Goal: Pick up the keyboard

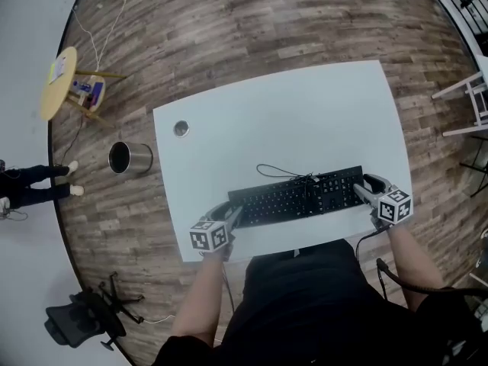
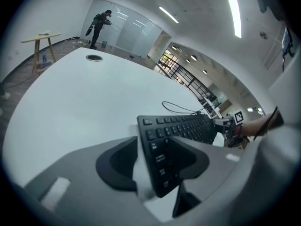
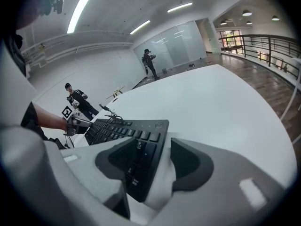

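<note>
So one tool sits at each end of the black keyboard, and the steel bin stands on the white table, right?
No. The head view shows the steel bin on the wood floor, left of the white table. The left tool and right tool do sit at the black keyboard's ends.

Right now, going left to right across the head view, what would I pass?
round wooden table → metal bin → grommet → left gripper → keyboard → right gripper
</note>
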The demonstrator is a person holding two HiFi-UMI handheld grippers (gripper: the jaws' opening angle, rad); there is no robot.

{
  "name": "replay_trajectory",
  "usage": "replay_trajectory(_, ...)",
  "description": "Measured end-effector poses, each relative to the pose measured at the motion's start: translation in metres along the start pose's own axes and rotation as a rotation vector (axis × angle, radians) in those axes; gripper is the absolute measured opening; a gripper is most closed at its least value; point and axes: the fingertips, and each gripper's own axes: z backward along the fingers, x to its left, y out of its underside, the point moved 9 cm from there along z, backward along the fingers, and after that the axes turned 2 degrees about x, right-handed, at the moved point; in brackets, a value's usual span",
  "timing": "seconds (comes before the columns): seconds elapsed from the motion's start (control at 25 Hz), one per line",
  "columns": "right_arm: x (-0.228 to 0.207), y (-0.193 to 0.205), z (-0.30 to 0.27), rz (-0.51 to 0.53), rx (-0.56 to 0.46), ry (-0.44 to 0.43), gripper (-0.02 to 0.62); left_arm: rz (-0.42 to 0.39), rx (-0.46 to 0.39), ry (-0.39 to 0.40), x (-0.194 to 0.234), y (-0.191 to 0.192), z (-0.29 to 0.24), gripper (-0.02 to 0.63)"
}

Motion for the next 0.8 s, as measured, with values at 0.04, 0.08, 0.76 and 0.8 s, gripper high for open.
replay_trajectory(0.04,0.0011,0.0008,-0.0011,0.007,0.007,-0.017,0.224,-0.001,0.003,-0.004,-0.0005,-0.0006,-0.0008,0.213)
replay_trajectory(0.08,0.0024,0.0019,-0.003,0.011,0.014,-0.033,0.224,0.003,0.004,-0.005,-0.0003,-0.0011,-0.0011,0.213)
replay_trajectory(0.76,0.0046,0.0026,-0.0098,-0.005,0.043,-0.064,0.218,0.003,0.034,0.009,-0.0006,-0.0045,-0.0028,0.186)
replay_trajectory(0.8,0.0055,0.0026,-0.0092,-0.002,0.038,-0.062,0.218,0.005,0.033,0.005,-0.0012,-0.0048,-0.0022,0.187)
